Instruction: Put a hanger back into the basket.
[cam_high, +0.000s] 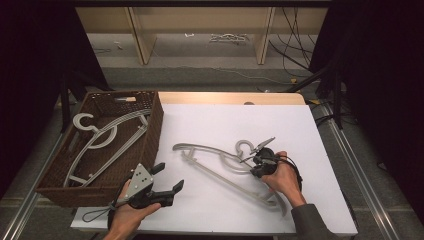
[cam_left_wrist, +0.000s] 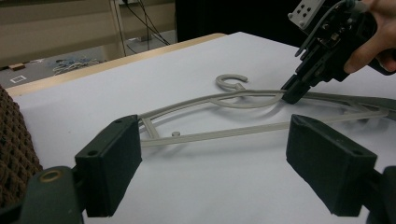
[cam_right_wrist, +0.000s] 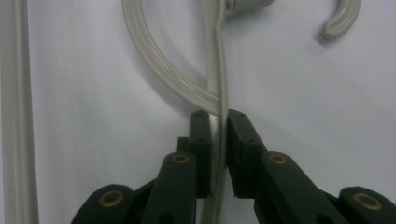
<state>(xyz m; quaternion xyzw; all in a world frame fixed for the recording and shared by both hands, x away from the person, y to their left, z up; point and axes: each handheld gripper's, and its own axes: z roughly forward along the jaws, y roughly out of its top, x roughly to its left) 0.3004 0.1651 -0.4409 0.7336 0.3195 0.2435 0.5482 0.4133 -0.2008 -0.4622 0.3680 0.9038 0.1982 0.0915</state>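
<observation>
A grey plastic hanger (cam_high: 220, 167) lies flat on the white table top (cam_high: 210, 125), its hook (cam_high: 243, 146) pointing to the far side. My right gripper (cam_high: 256, 162) comes down on the hanger just beside the hook and is shut on its thin upper arm (cam_right_wrist: 219, 126), which runs between the two pads. The same grip appears in the left gripper view, where the right gripper (cam_left_wrist: 293, 93) pinches the hanger (cam_left_wrist: 224, 100). My left gripper (cam_high: 167, 179) hovers near the table's front edge, jaws wide open and empty, its pads (cam_left_wrist: 112, 161) framing the hanger from a distance.
A brown wicker basket (cam_high: 155, 130) stands at the table's left with two more grey hangers (cam_high: 100, 140) inside. Beyond the table's far edge are wooden shelf legs and loose cables on the floor.
</observation>
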